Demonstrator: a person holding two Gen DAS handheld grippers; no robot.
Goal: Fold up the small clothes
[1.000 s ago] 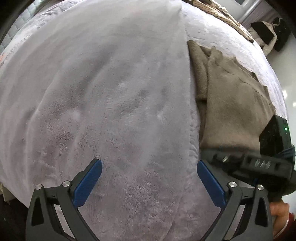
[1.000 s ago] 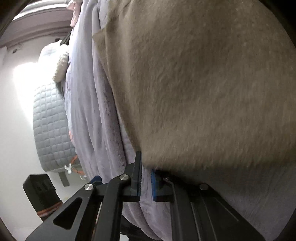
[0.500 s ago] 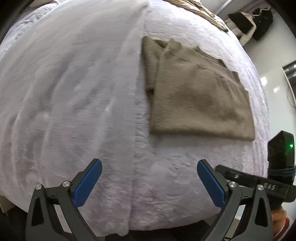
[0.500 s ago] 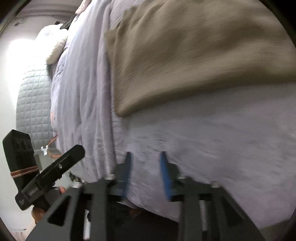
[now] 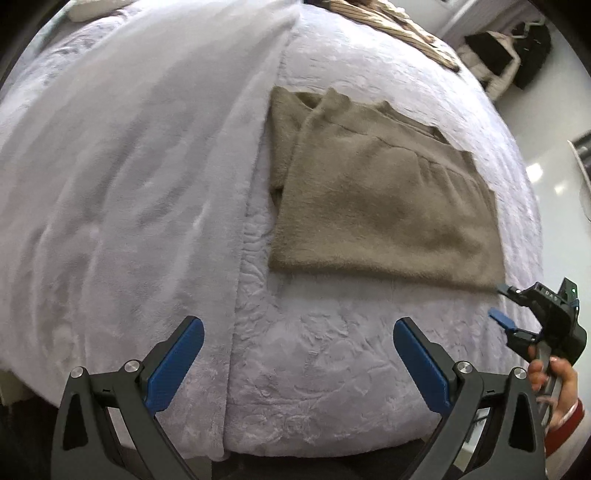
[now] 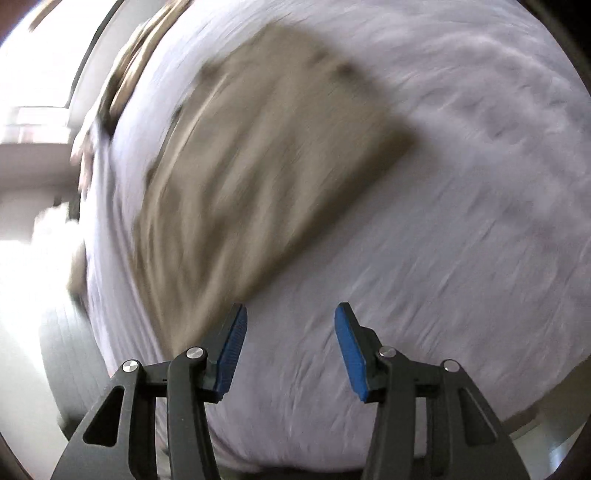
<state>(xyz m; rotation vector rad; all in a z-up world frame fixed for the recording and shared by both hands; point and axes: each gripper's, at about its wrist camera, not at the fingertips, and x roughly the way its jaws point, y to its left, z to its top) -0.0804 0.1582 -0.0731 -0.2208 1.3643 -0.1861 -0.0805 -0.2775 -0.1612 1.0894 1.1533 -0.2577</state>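
Garment [image 5: 384,206]: we see the tan knit folded flat on the lilac blanket [image 5: 332,350].
Left gripper [image 5: 299,363]: wide, empty.
Right gripper [image 6: 288,350]: partly parted after opening, empty.
Surroundings: striped cloth [image 5: 399,26] beyond; nothing overlaps the garment.

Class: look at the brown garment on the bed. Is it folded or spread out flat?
Folded. The brown garment lies on the lilac blanket as a compact rectangle, with a doubled layer showing along its left edge.
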